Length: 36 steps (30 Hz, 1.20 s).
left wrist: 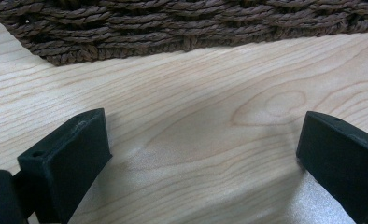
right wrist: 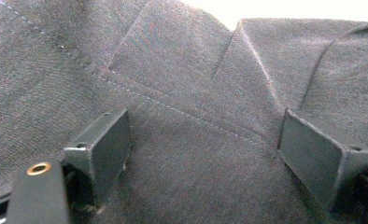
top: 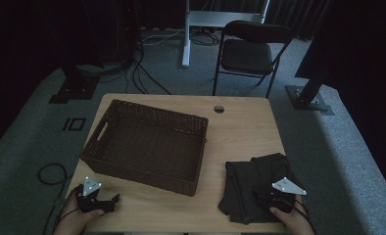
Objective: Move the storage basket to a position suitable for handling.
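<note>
A dark folded garment (top: 252, 183) lies at the table's near right corner. My right gripper (top: 267, 198) rests on top of it, and in the right gripper view its jaws stand wide apart over the stitched grey cloth (right wrist: 182, 74), with my right gripper (right wrist: 203, 149) open and low on the fabric. A dark brown wicker basket (top: 147, 144) sits empty on the left half of the table. My left gripper (top: 113, 199) is at the near left corner, just in front of the basket wall (left wrist: 173, 28); the left gripper (left wrist: 203, 144) is open over bare wood.
The light wooden table (top: 240, 132) has a round cable hole (top: 219, 108) near its far edge. Behind it stand a black folding chair (top: 247, 51) and a white stand leg (top: 186, 39). Cables lie on the grey carpet at left (top: 51, 174).
</note>
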### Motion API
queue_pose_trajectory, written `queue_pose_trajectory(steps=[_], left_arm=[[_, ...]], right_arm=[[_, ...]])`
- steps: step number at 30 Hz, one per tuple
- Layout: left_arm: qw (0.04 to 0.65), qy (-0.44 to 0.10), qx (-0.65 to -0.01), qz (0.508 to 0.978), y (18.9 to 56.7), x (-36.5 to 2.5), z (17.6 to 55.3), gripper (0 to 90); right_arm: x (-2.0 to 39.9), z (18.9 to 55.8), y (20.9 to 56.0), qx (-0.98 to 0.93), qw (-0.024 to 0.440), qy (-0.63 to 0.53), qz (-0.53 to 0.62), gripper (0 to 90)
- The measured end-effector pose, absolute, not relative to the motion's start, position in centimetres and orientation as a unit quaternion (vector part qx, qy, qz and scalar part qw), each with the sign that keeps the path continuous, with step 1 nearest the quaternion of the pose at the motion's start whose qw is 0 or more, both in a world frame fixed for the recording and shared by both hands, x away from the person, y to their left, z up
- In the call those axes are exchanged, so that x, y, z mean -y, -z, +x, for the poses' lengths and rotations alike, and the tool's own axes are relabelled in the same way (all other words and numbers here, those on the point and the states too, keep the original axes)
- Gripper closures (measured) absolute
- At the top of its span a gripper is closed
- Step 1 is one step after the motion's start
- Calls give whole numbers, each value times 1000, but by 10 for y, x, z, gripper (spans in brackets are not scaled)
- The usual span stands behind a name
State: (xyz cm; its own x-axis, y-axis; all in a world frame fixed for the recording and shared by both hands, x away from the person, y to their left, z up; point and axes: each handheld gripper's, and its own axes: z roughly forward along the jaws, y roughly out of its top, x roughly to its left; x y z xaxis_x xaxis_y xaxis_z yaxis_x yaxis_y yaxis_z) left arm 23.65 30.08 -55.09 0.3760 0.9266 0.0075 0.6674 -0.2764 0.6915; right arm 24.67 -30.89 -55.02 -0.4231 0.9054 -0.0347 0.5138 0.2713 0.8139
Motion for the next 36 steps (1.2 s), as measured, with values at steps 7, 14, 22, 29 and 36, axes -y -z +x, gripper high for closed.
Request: queue_pose_trajectory(steps=[7,14,22,29,36], left_arm=[[310,-208,-508,777,551,-303,236,31],[329,-193,-501,776,550,-310,234,45],[327,-198,-505,774,547,-319,235,45],[329,-206,-508,769,540,-328,238,45],[330,-216,-516,760,532,-340,239,45]], right_arm=[[308,246,550,-754,262,-377,469,166],[310,247,545,-742,252,-394,480,164],[303,250,537,-739,259,-397,479,158],[290,255,526,-733,261,-412,473,148],[270,263,510,-735,269,-425,456,138]])
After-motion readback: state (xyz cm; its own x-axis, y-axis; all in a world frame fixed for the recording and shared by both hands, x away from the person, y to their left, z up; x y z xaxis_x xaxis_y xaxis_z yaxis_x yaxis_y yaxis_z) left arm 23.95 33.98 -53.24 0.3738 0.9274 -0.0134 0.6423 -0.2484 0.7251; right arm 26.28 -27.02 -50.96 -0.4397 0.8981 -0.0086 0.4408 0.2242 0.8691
